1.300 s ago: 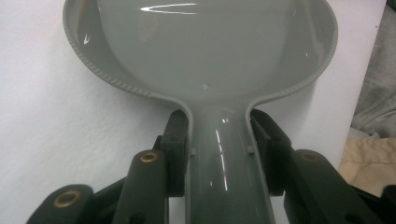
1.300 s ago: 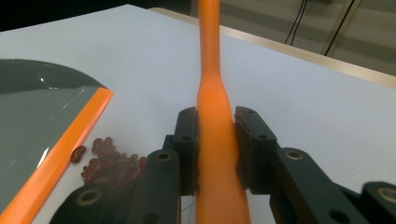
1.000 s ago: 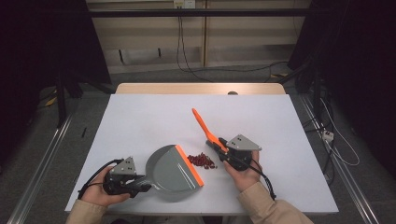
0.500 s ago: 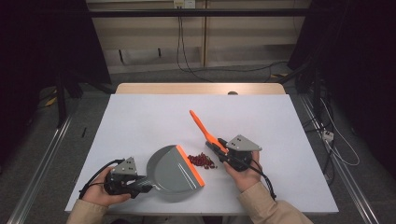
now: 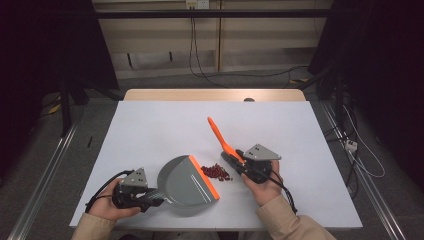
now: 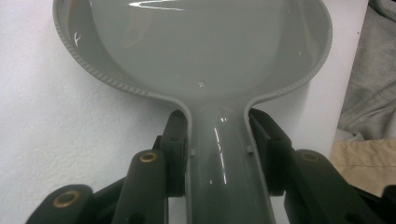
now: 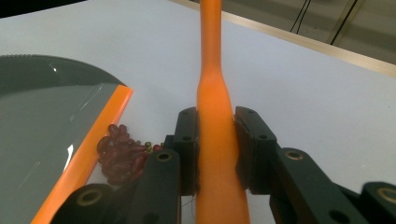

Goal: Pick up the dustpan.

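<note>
From above, the grey dustpan [image 5: 185,186] lies on the white table [image 5: 150,130], its orange lip just at 9 o'clock of the red beans [image 5: 216,172]. The left tool [image 6: 219,154] pinches the dustpan's handle, seen close in the left gripper view. The right tool [image 7: 215,144] clamps the orange brush handle [image 7: 212,93], which rises toward 11 o'clock; its own view shows green bits among the beans.

Dustpan [image 5: 186,185]: grey plastic, round-backed pan with an orange lip along its straight front edge; flat on the white table, lip facing the beans, handle toward the near left.

Brush [image 5: 221,139]: orange handle, slanting away up the table, bristle end hidden.

Red beans [image 5: 216,172]: small dark-red heap, just beside the dustpan's lip.
</note>
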`<state>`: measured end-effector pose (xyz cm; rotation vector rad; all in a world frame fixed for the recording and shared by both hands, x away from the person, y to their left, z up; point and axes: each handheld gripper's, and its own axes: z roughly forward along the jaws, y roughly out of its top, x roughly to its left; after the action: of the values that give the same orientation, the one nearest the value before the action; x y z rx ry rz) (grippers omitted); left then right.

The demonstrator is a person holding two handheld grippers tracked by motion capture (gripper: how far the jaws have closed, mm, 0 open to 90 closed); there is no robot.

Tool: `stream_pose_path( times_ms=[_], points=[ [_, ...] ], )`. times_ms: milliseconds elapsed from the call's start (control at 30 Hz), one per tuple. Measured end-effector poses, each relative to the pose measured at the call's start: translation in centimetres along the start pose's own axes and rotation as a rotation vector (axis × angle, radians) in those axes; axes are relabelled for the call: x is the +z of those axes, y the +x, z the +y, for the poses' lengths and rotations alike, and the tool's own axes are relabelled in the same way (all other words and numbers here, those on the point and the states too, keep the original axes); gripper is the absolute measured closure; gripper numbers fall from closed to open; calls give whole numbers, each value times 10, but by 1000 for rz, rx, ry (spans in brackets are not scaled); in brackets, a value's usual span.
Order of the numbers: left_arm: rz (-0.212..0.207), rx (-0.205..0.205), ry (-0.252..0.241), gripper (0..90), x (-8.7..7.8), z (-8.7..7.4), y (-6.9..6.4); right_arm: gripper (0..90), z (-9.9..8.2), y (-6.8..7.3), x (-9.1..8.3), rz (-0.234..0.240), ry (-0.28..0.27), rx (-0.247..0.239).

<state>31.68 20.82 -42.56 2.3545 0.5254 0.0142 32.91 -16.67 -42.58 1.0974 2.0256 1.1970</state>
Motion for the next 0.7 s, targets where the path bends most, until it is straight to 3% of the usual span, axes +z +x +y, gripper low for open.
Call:
stream_pose_path(
  times_ms=[133,700],
  points=[
    [0,-4,-1,626,0,0,0,721,1,2,2,-1,-4,34],
    [-8,-8,3,626,1,2,1,720,2,15,6,-16,-14,30]
  ],
)
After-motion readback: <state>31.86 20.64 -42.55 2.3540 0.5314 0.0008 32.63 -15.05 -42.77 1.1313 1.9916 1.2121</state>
